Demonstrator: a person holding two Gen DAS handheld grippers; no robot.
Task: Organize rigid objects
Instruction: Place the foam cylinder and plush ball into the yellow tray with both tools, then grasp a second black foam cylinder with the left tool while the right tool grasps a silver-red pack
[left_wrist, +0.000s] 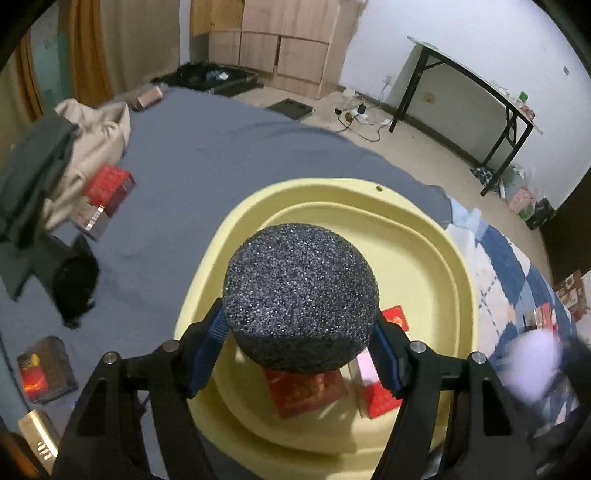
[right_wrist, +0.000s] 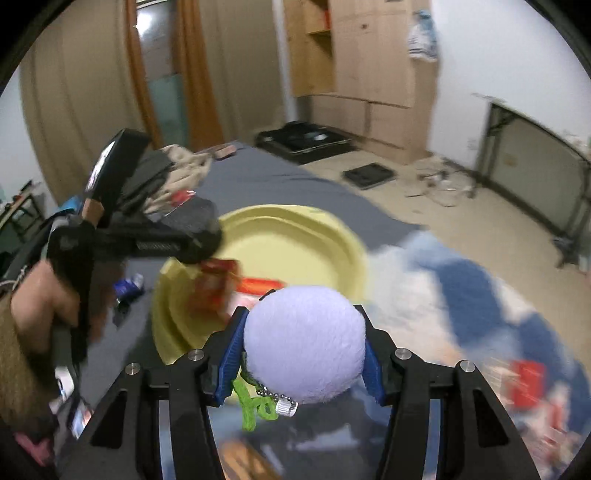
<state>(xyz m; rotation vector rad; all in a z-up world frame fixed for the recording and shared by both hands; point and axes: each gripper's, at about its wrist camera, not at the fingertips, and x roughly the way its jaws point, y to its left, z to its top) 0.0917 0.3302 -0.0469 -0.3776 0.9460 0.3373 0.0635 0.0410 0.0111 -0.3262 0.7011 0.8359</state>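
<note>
Dark foam ball (left_wrist: 301, 304) sits clamped in your left gripper (left_wrist: 300, 354) jaws over the yellow basin (left_wrist: 454, 258); right gripper (right_wrist: 304, 363) jaws squeeze a lilac plush ball (right_wrist: 304, 343) near its rim.

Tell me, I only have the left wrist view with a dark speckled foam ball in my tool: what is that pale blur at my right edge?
Observer: A fuzzy lilac plush ball, clamped in the right tool.
Operator: Anything hanging off it?
Observer: Yes, a bead chain and a green fuzzy loop dangle beneath.
Operator: Is it over the yellow plastic basin yet?
Observer: It sits at the basin's near rim; blur hides more.
</note>
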